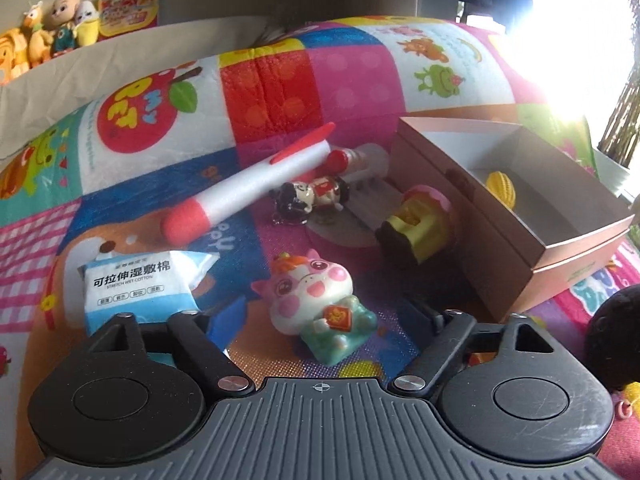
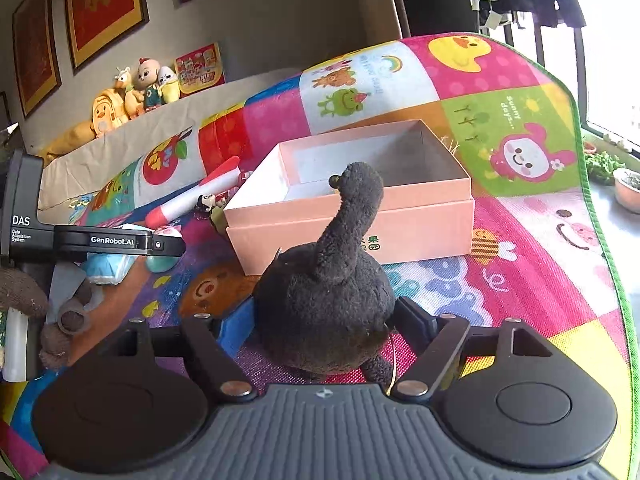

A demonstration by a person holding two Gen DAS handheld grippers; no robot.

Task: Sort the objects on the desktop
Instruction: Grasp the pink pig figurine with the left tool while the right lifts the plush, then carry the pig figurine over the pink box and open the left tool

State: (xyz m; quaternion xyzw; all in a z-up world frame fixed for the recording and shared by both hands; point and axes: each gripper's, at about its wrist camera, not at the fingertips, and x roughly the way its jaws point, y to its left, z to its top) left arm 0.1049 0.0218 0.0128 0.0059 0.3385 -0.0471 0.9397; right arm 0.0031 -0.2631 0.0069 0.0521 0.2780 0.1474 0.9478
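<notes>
My right gripper [image 2: 324, 320] is shut on a dark brown plush bird [image 2: 328, 288], held just in front of the open pink box [image 2: 352, 216]; the plush also shows at the right edge of the left wrist view [image 1: 616, 340]. My left gripper [image 1: 320, 320] is open, its fingers on either side of a pink-and-white cow figurine [image 1: 316, 300] lying on the mat. The pink box [image 1: 500, 208] stands to its right and holds a yellow ribbed object [image 1: 502, 186]. A big red-and-white pen [image 1: 248, 188], a small doll keychain [image 1: 308, 196] and a yellow-and-pink toy [image 1: 416, 220] lie beyond.
A blue-and-white wet cotton pack [image 1: 136, 288] lies left of the left gripper. The colourful play mat [image 2: 520, 220] covers the surface. Plush toys [image 2: 132, 88] line a ledge at the back left. Potted plants [image 2: 616, 176] stand at the window on the right.
</notes>
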